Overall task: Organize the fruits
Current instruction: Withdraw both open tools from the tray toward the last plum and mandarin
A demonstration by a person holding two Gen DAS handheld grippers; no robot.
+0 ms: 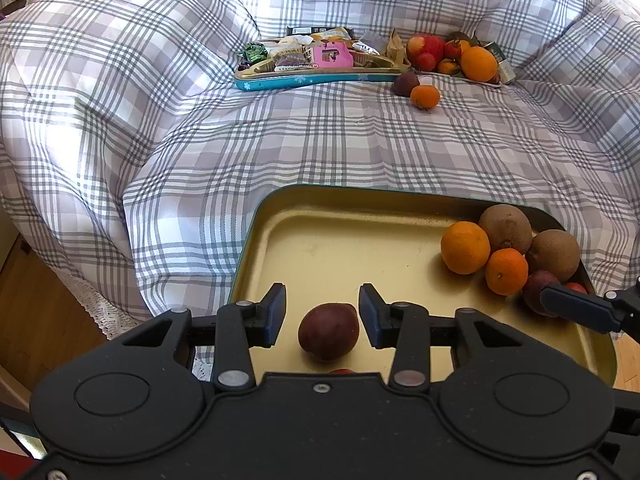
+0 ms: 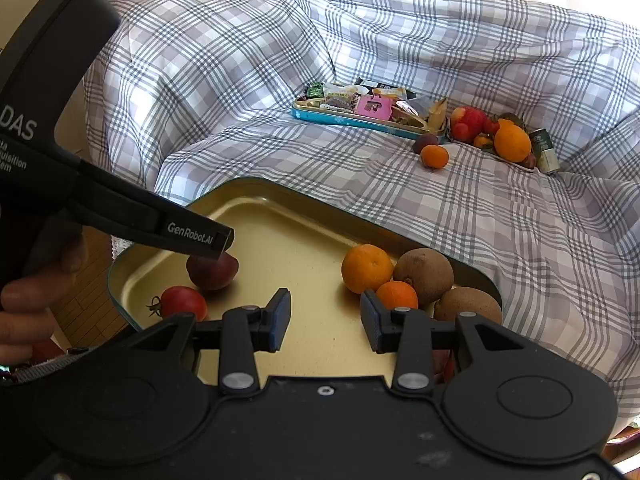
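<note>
While "GenRobot.AI" marks the left tool (image 2: pixel 218 246), both tools gape empty; right tool (image 2: pixel 325 320) over tray (image 2: pixel 280 216).

A gold tray (image 1: pixel 320 216) lies nearest on the plaid blanket (image 1: pixel 160 120). In it, a passion fruit (image 1: pixel 329 336) sits left; oranges (image 1: pixel 465 247) and kiwis (image 1: pixel 506 228) cluster right. A snack tray (image 1: pixel 304 78) lies behind.

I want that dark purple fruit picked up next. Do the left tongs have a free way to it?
Probably yes: the purple fruit lies in the gold tray between the open left tongs, nothing blocking.
</note>
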